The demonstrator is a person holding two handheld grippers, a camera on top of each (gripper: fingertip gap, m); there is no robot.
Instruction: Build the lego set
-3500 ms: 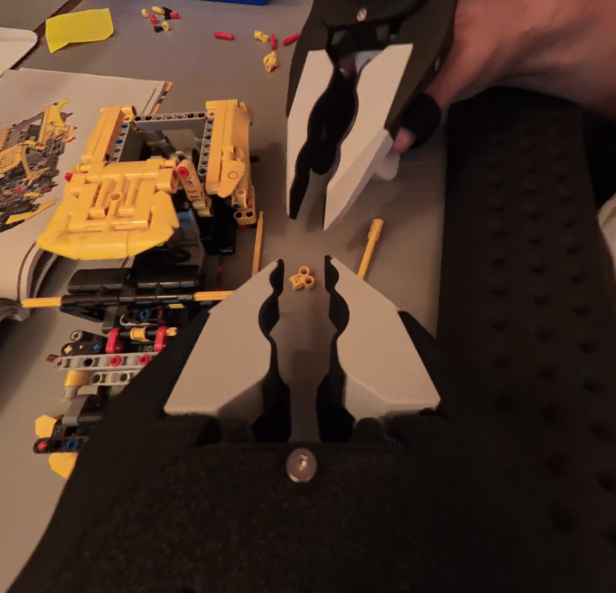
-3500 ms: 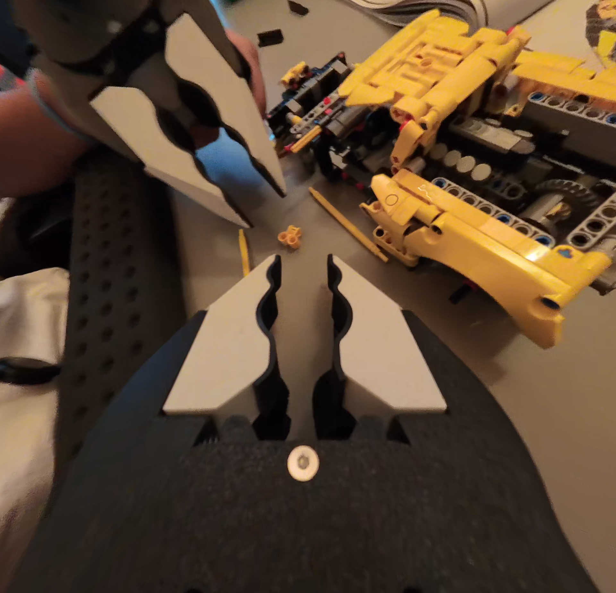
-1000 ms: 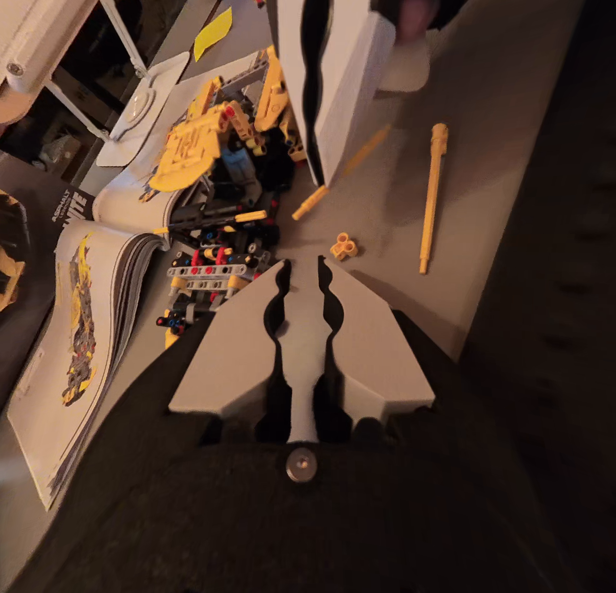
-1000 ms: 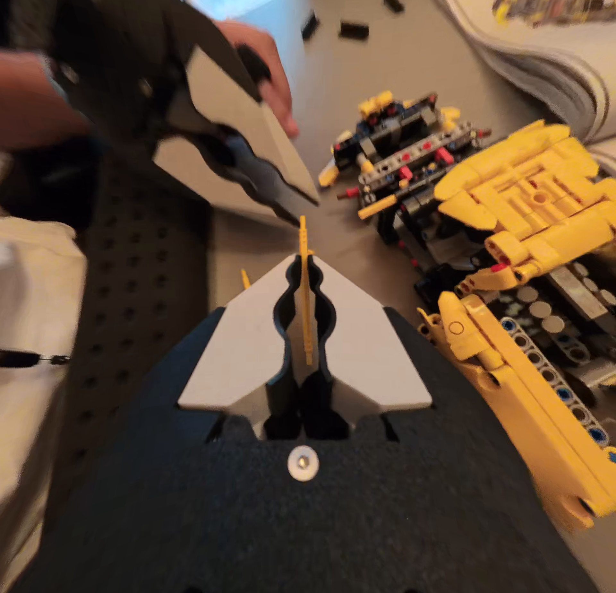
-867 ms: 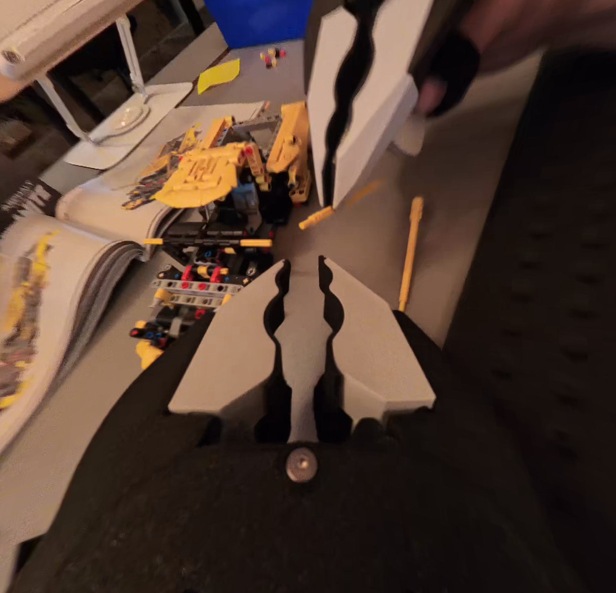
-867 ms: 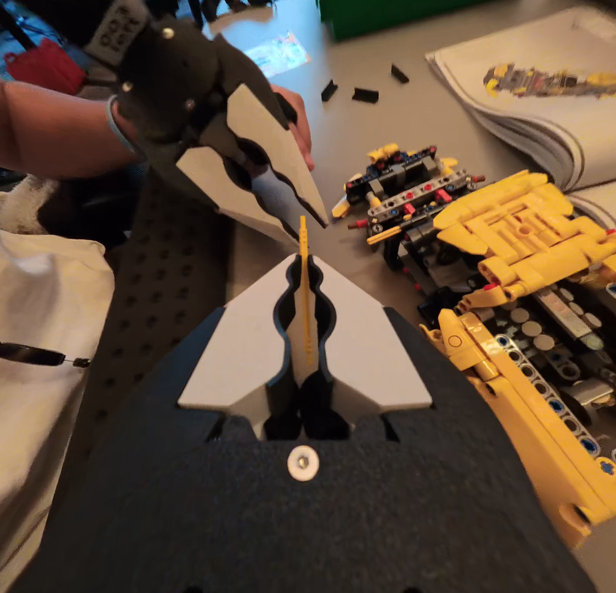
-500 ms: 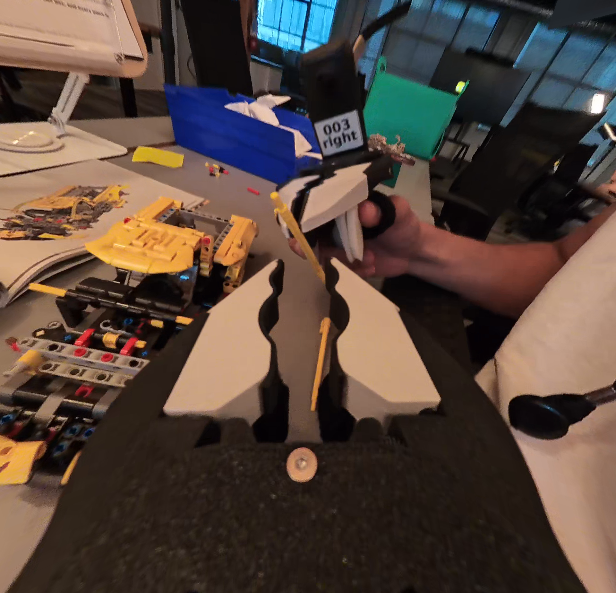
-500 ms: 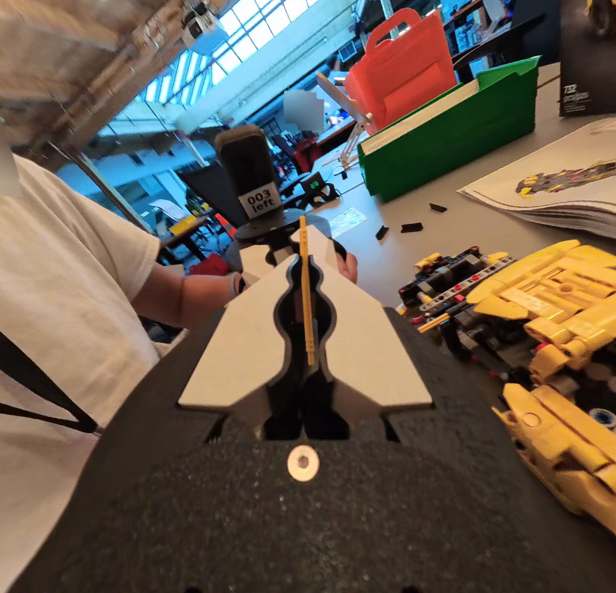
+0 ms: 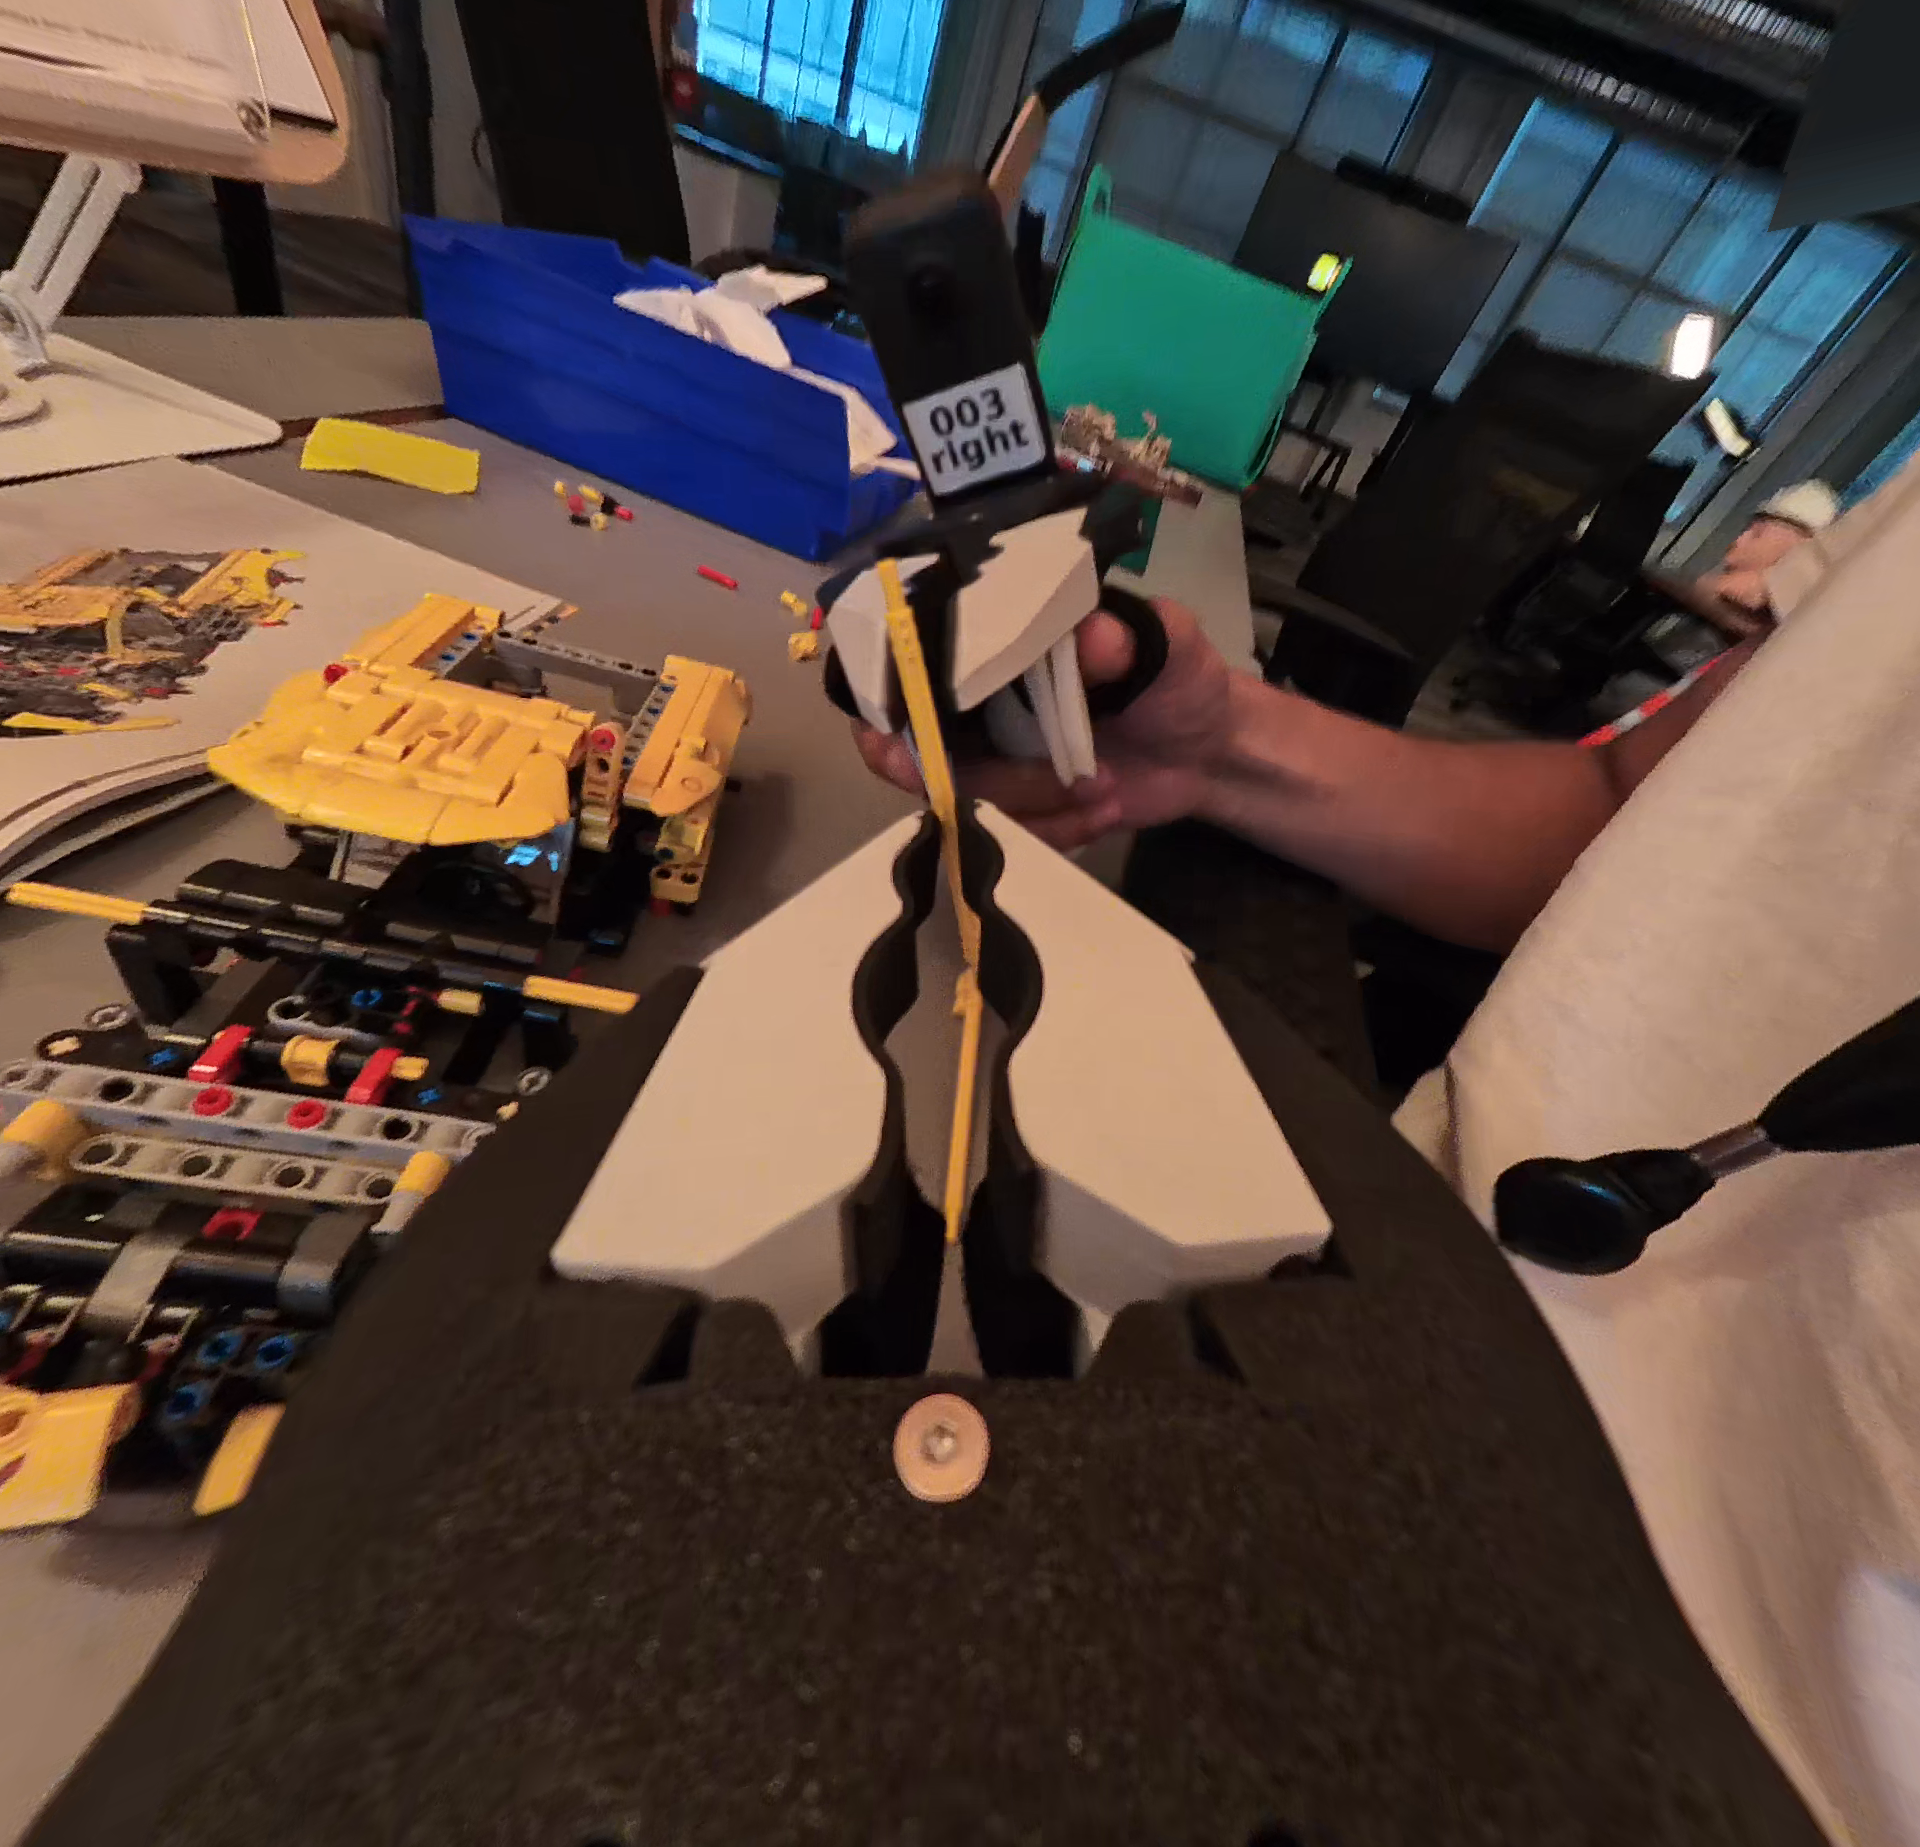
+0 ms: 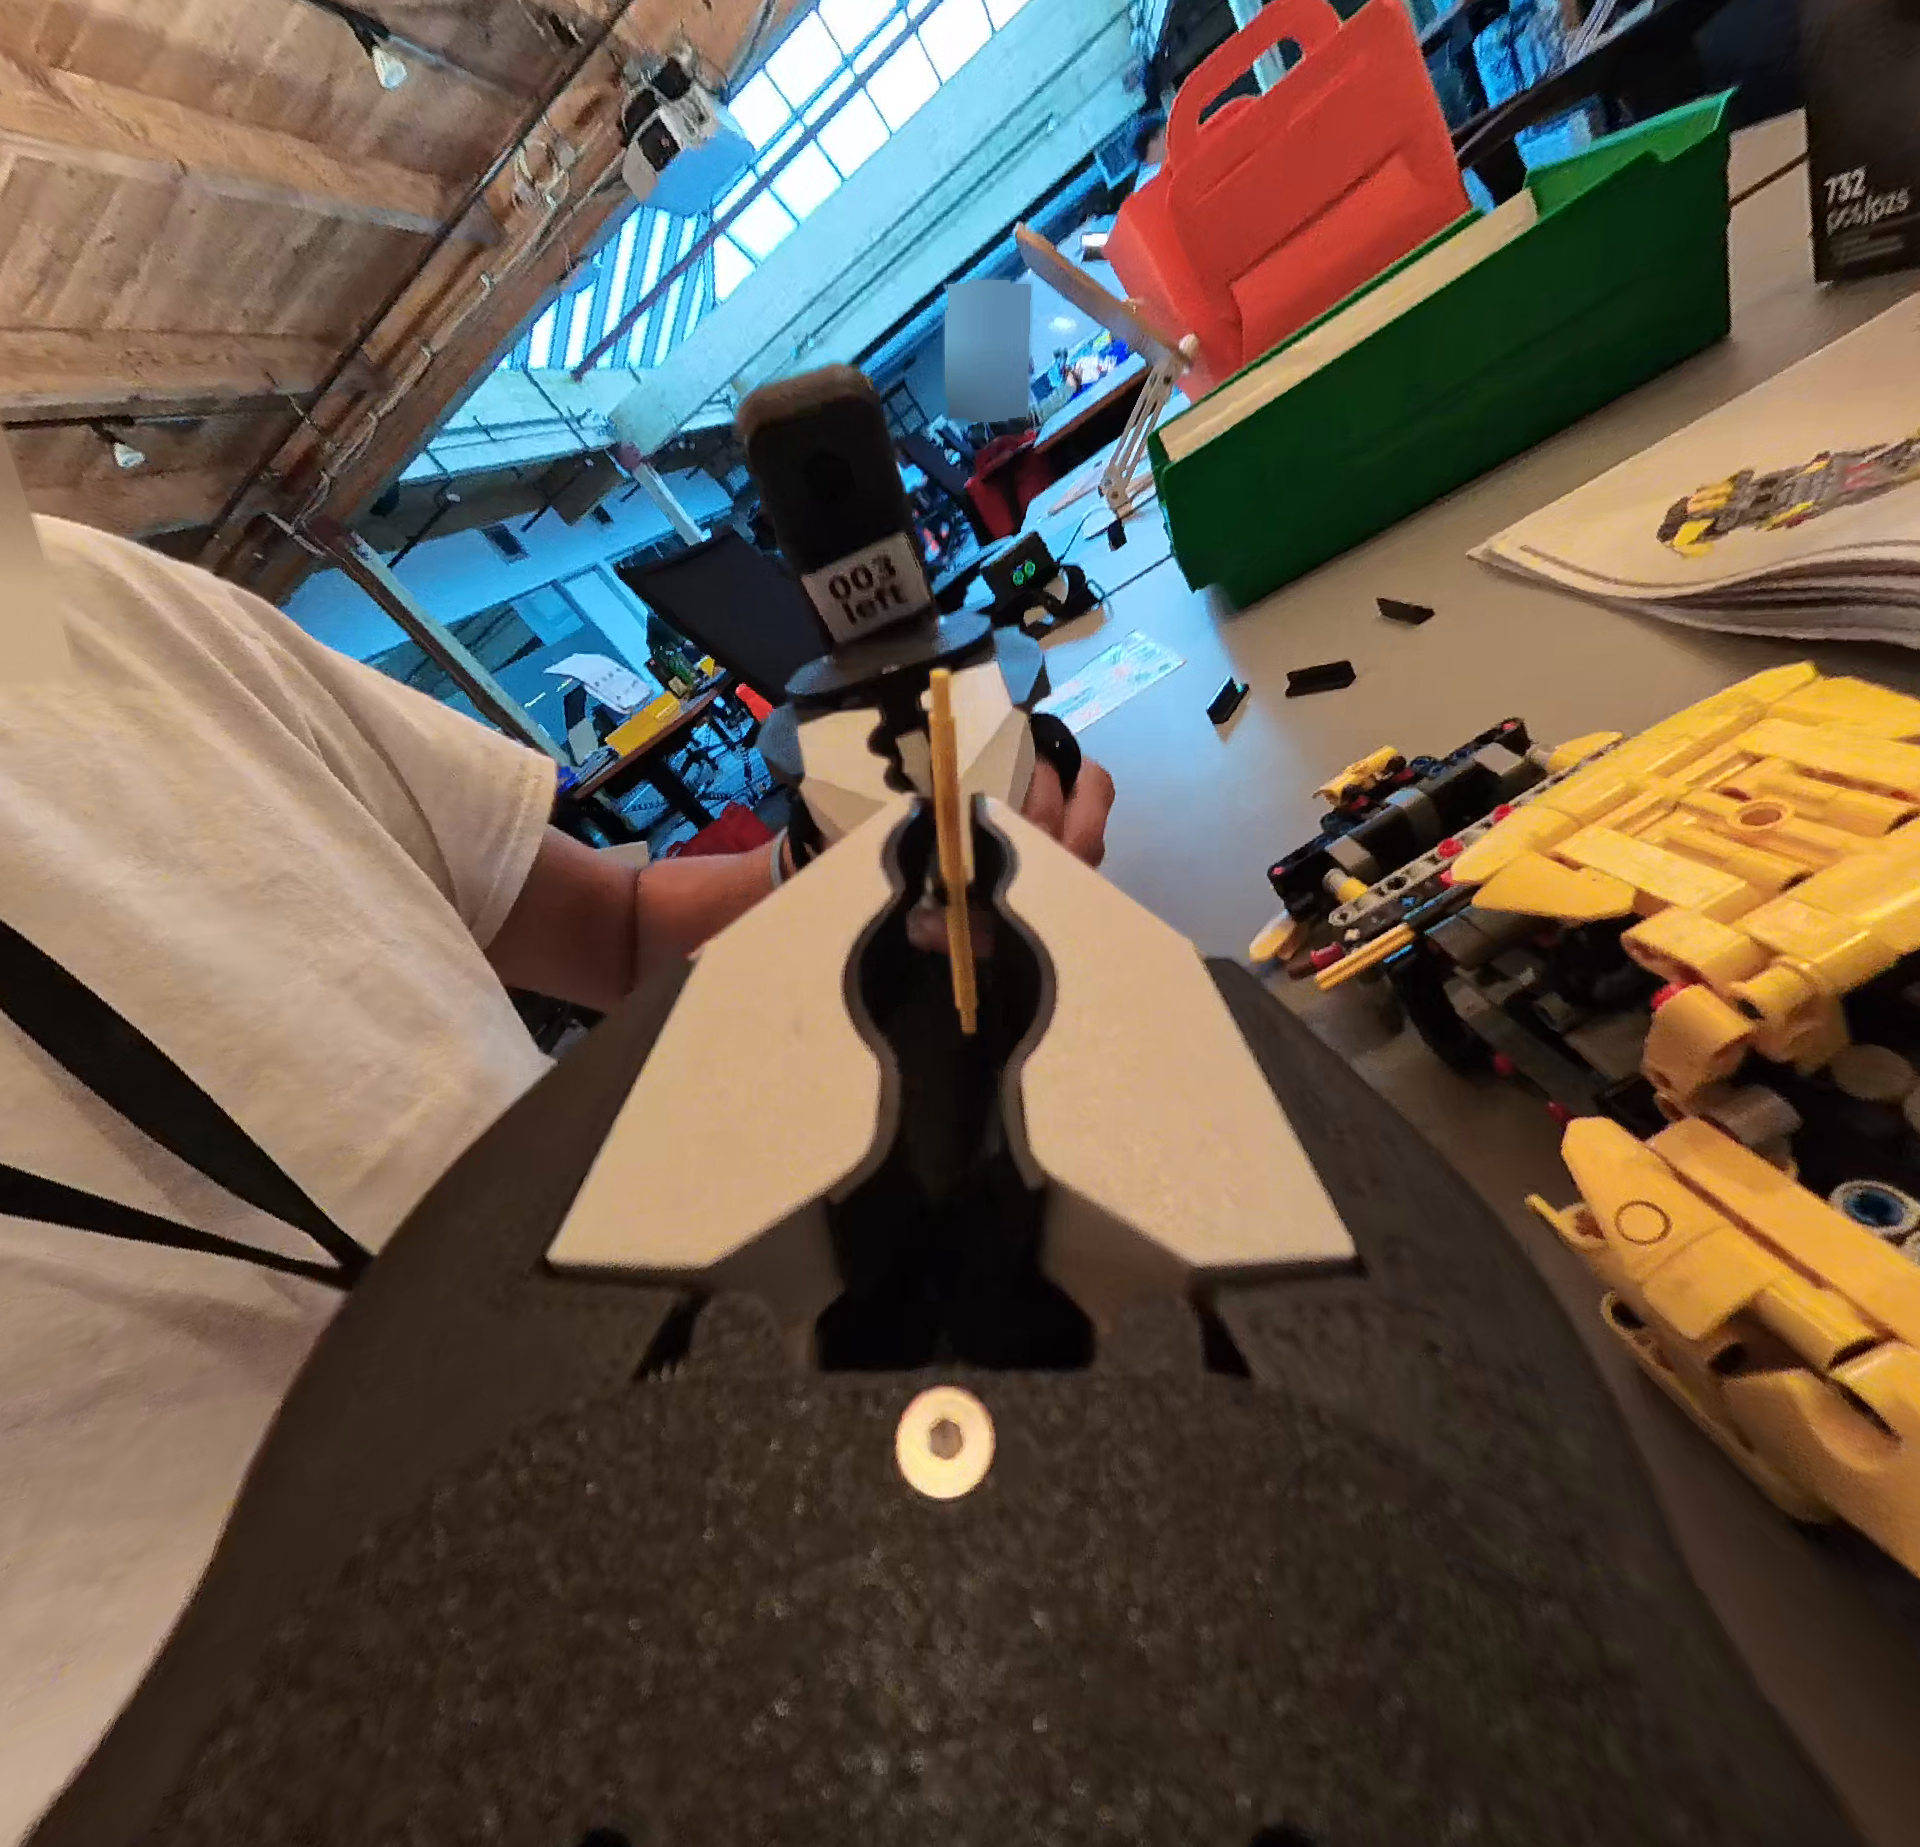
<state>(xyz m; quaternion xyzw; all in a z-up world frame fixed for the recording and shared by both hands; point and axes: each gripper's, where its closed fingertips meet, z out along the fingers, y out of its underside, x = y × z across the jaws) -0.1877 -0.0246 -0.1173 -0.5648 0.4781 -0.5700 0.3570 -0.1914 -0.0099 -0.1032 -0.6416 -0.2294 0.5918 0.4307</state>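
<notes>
Tongs raised, facing: right tongs (image 10: 943, 810) grip yellow axle (image 10: 951, 862); left tongs (image 9: 951, 821) clamp another (tips nearly meeting).

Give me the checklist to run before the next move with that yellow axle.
1. Right tool clamped on the yellow axle: ok.
2. Axle's far end reaches the left tool: ok, it passes between the tips.
3. Left tool actually gripping that axle: cannot tell.
4. Second yellow axle, seen between the left tool's fingers, held or lying below: cannot tell.
5. Yellow model apart from both tools: ok.
</notes>
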